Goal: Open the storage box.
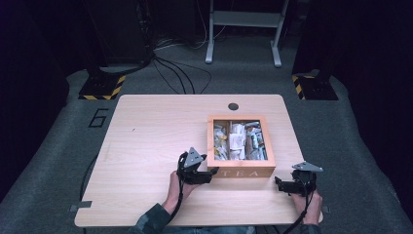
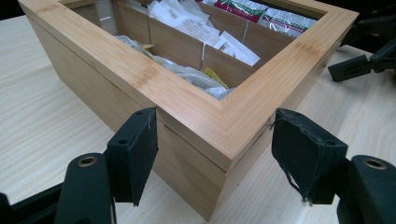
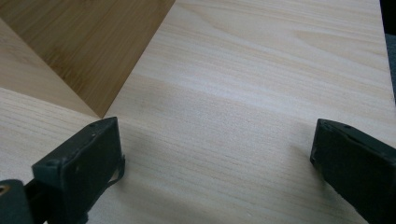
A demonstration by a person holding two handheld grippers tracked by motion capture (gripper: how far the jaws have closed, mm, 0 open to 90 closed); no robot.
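The wooden tea box (image 1: 241, 142) sits on the right half of the table (image 1: 146, 146), close to the near edge, with the word TEA on its front. It has no lid on, and little tea bags (image 1: 238, 139) fill its compartments.

The left gripper (image 1: 209, 173) is at the box's near left corner. Its jaws stand apart, one on each side of that corner (image 2: 210, 140); one pad looks like it is right against the wood, but it is hard to tell if it presses. The right gripper (image 1: 278, 184) rests just off the box's near right corner, with its jaws wide apart and only bare table between them.

The job looks like taking hold of the box to move or steady it. To do that well, the left jaws should close slowly on the two walls of the corner, low enough not to slip off the rim. The right gripper should come in to the other corner (image 3: 100, 114) so the box does not spin.

Nothing on the table blocks the way. A round hole (image 1: 233, 106) is at the far edge. On the floor beyond are black cables (image 1: 180, 73) and a grey stand (image 1: 243, 29).
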